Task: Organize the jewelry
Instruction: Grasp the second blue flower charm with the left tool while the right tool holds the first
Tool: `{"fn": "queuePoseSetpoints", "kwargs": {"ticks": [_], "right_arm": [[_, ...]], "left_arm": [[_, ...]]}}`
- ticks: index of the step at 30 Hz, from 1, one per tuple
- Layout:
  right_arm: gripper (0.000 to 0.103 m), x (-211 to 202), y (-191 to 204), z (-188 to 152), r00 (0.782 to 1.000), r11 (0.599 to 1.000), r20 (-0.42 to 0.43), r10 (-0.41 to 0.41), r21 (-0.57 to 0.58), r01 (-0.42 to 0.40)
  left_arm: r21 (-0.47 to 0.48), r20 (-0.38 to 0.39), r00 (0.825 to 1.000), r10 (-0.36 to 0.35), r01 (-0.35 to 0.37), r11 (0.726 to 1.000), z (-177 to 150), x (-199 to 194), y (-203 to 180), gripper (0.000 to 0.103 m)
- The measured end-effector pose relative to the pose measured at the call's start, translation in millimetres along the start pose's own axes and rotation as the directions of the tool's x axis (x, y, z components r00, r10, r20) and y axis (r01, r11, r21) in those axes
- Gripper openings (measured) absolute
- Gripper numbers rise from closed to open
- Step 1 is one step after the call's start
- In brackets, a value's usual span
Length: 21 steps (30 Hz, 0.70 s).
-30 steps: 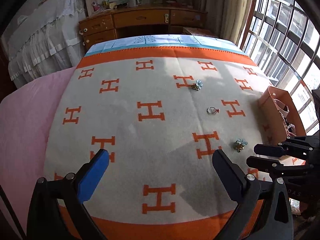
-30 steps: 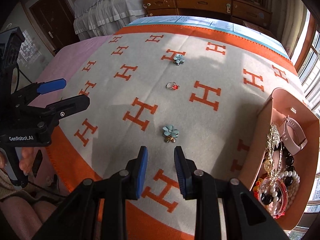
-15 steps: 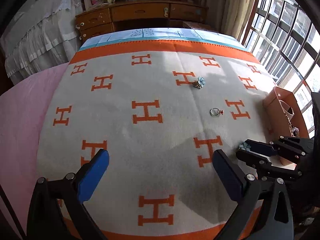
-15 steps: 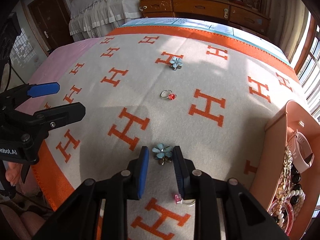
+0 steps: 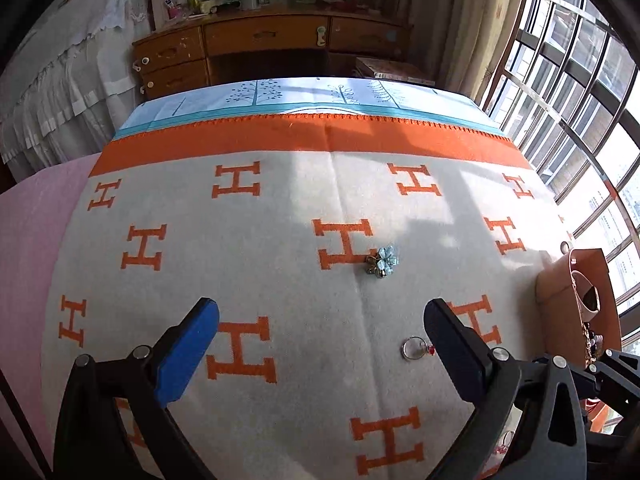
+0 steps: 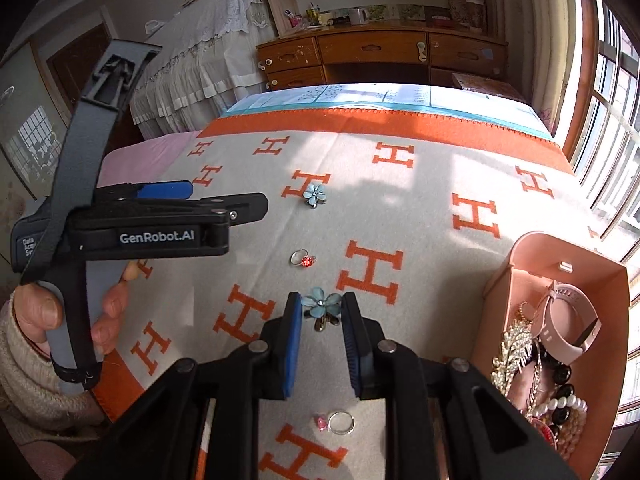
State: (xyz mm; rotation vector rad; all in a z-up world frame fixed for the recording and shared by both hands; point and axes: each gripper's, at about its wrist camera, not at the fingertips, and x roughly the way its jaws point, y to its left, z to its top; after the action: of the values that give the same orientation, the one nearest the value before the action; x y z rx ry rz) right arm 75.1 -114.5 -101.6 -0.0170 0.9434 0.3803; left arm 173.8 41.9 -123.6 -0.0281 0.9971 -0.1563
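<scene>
My right gripper (image 6: 321, 312) is shut on a blue flower-shaped piece (image 6: 320, 305), whose petals touch both blue pads just over the H-patterned blanket (image 6: 400, 208). A silver ring with a pink stone (image 6: 338, 422) lies under that gripper. Farther out lie a ring with a red stone (image 6: 302, 258) and a second blue flower piece (image 6: 315, 195). My left gripper (image 5: 322, 306) stands wide open and holds nothing. The red-stone ring (image 5: 416, 348) sits just inside its right finger and the far flower (image 5: 384, 262) lies ahead. The left gripper (image 6: 228, 195) also shows in the right wrist view, held by a hand.
A pink open box (image 6: 560, 258) at the blanket's right edge holds a pink watch, pearls and other jewelry; its wall (image 5: 560, 288) shows in the left view. A wooden desk (image 5: 264, 40) stands beyond the bed, with windows on the right.
My left gripper has moved forward and right, bringing the red-stone ring up beside its right finger. My right gripper advanced onto the near flower and its jaws narrowed around it.
</scene>
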Motion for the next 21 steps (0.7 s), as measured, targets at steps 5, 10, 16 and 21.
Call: {"fn": "queuePoseSetpoints", "kwargs": {"ticks": [5, 10, 16, 21], "right_arm": [[0.02, -3.3, -7.1, -0.9, 1.0, 1.0, 0.019, 0.008, -0.003, -0.008], [0.02, -2.5, -15.5, -4.3, 0.999, 1.0, 0.027, 0.032, 0.0, -0.032], [0.02, -3.8, -25.5, -6.2, 0.997, 0.998, 0.044, 0.062, 0.009, -0.063], [0.02, -1.9, -33.8, -8.0, 0.995, 0.996, 0.045, 0.085, 0.026, -0.087]], "left_arm": [[-0.005, -0.003, 1.0, 0.017, -0.017, 1.0, 5.7, 28.4, -22.4, 0.083], [0.031, -0.012, 0.998, 0.064, -0.064, 0.997, 5.8, 45.5, -40.4, 0.063], [0.042, -0.01, 0.995, 0.102, -0.102, 0.994, 10.7, 51.7, -49.1, 0.056], [0.074, -0.012, 0.997, 0.074, -0.073, 0.995, 13.1, 51.3, -60.9, 0.018]]}}
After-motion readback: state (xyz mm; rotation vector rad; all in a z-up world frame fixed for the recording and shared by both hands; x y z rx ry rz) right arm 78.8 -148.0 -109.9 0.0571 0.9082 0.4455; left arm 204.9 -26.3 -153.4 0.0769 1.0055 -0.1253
